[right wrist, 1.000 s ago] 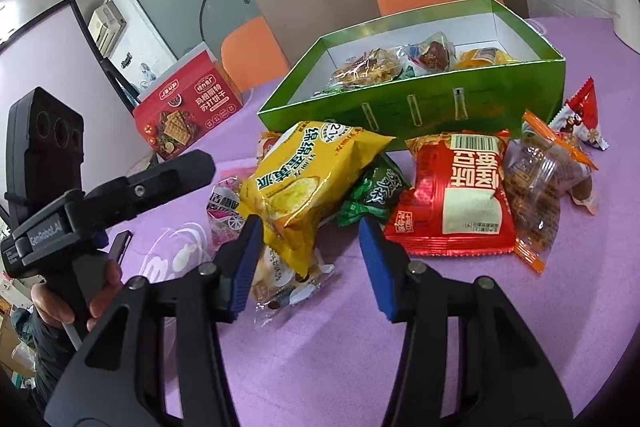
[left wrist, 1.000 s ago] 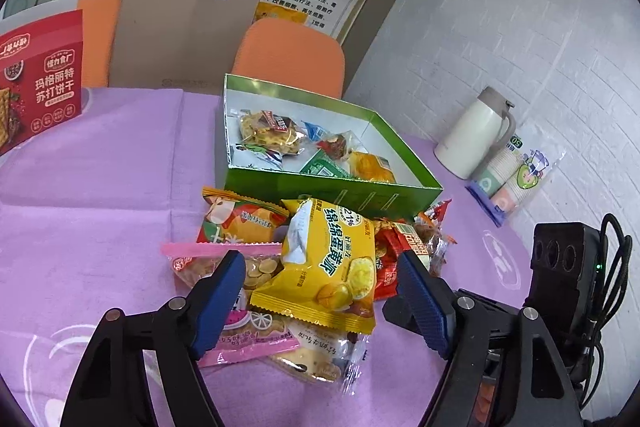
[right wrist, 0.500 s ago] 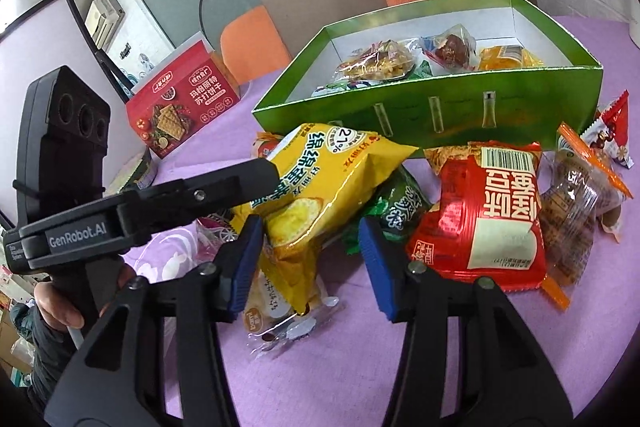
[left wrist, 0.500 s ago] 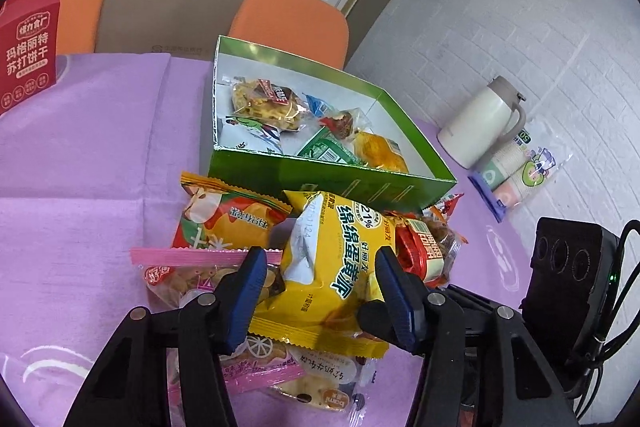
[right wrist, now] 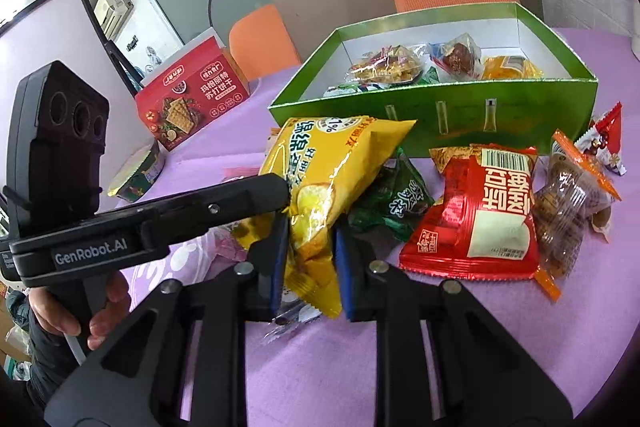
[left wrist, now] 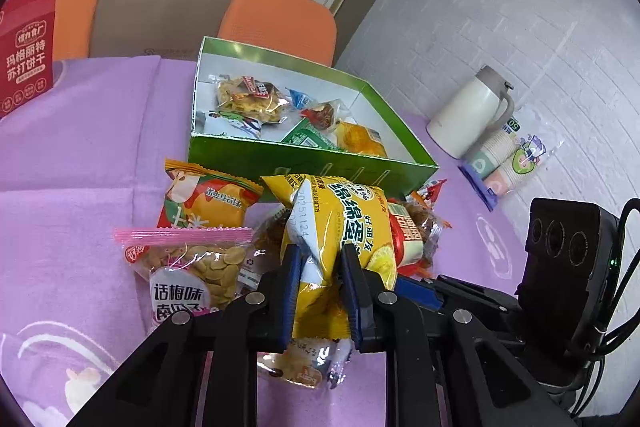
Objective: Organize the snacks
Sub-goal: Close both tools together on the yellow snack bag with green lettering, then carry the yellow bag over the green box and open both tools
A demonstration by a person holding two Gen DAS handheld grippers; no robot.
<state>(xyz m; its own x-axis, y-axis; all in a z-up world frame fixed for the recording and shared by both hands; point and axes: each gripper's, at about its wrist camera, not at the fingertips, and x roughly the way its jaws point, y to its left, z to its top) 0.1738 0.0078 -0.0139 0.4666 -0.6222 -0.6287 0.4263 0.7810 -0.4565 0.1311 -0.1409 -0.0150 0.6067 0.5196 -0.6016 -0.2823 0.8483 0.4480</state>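
1. The green box [left wrist: 304, 153] stood on the purple-covered surface [left wrist: 80, 131] and already held several wrapped snacks: a clear pack of crisp pieces [left wrist: 246, 99], a small dark sweet [left wrist: 326, 113], an orange pack [left wrist: 360, 143] and a green-and-white one [left wrist: 306, 137]. This part of the task was judged done.
2. The left tongs [left wrist: 320, 283] were clenched on the lower part of the yellow chip bag [left wrist: 340, 227], blue pads pressed into the film on both sides.
3. The right tongs [right wrist: 308, 263] gripped the same yellow chip bag at its bottom corner, so both pairs of tongs held one item.
4. The bag sat just in front of the box's near wall, on top of the pile; whether it was lifted clear of the packs beneath could not be told.
5. Outside the box there remained: a red bag [right wrist: 484, 215], a dark green packet [right wrist: 394, 199], a clear pack with orange ends [right wrist: 572, 203], a small red-and-white sweet [right wrist: 608, 137], an orange fruit-print bag [left wrist: 208, 199], a pink-sealed pack of seeds [left wrist: 188, 263], and one flat pack [left wrist: 304, 363] under the tongs.
6. Judgement: the task was under half complete, with the yellow bag in hand and about seven items left.
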